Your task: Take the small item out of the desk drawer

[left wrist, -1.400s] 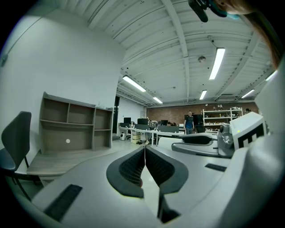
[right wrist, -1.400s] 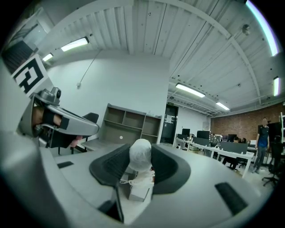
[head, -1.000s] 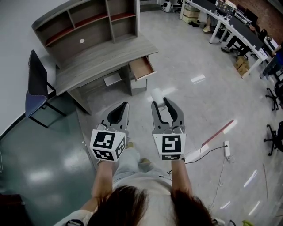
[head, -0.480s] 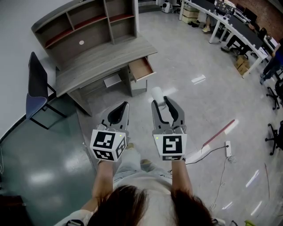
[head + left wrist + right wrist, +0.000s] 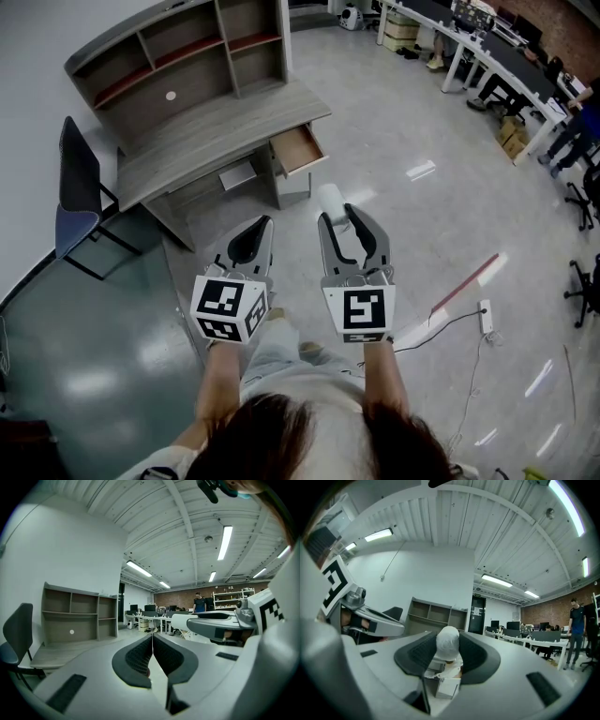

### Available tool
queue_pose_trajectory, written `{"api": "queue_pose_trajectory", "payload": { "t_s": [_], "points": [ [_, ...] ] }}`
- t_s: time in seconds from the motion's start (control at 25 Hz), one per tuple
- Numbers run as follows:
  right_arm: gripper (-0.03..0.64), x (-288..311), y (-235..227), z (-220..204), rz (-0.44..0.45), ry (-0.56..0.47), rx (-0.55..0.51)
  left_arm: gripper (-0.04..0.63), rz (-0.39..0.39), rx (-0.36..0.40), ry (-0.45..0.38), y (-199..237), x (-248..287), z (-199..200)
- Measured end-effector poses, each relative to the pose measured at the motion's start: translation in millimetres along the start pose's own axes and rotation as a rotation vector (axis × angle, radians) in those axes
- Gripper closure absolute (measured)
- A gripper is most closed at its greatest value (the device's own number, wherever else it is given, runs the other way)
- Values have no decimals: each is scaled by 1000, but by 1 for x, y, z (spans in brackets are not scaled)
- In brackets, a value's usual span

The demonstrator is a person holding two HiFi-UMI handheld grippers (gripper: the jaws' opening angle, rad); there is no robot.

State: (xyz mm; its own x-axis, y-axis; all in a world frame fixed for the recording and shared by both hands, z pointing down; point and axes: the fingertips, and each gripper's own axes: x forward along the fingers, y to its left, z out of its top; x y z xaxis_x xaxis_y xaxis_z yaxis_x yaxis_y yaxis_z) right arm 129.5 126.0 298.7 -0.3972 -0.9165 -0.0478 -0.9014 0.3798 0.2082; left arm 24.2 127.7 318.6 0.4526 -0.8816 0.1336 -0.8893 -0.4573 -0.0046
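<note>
Tongs first: the right gripper (image 5: 448, 645) pinches a small white rounded item (image 5: 448, 639) between its dark ribbed pads, and the left gripper (image 5: 152, 638) has its jaws pressed together with nothing between them. What the item is cannot be told; its surface looks like white netting or wrap, its lower part is hidden between the jaws, and loose white shreds hang under it. In the head view only its pale top pokes out past the right jaw tips. It is held in the air above the floor (image 5: 422, 225), well apart from the open drawer (image 5: 300, 147), whose wooden inside is too small to read. Both grippers are held side by side in front of the person, near each other but not touching. That drawer belongs to a grey wooden desk (image 5: 216, 127) carrying a shelf unit (image 5: 178, 42), with a dark chair (image 5: 77, 178) beside it. Glossy grey flooring carries a red strip (image 5: 464, 281) and a white power strip (image 5: 482, 317) on a cable. Long office tables (image 5: 497, 52) stand at the far right, partly cut off.
</note>
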Motion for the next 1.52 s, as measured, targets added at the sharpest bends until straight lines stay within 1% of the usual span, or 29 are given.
{"api": "queue_pose_trajectory", "payload": {
  "t_s": [0.56, 0.88, 1.12, 1.32, 1.52],
  "points": [
    [454, -5, -3, -4, -8, 4, 6, 578, -12, 7, 9, -8, 1, -4],
    [454, 17, 0, -11, -11, 23, 4, 578, -22, 0, 24, 9, 15, -9],
    [454, 59, 1, -14, -28, 47, 6, 578, -36, -10, 36, 44, 40, -10],
    [454, 110, 4, -16, -49, 66, -7, 578, -59, -17, 37, 88, 71, -4],
    [454, 159, 10, -9, -70, 81, -23, 578, -83, -31, 24, 133, 97, 9]
  ]
}}
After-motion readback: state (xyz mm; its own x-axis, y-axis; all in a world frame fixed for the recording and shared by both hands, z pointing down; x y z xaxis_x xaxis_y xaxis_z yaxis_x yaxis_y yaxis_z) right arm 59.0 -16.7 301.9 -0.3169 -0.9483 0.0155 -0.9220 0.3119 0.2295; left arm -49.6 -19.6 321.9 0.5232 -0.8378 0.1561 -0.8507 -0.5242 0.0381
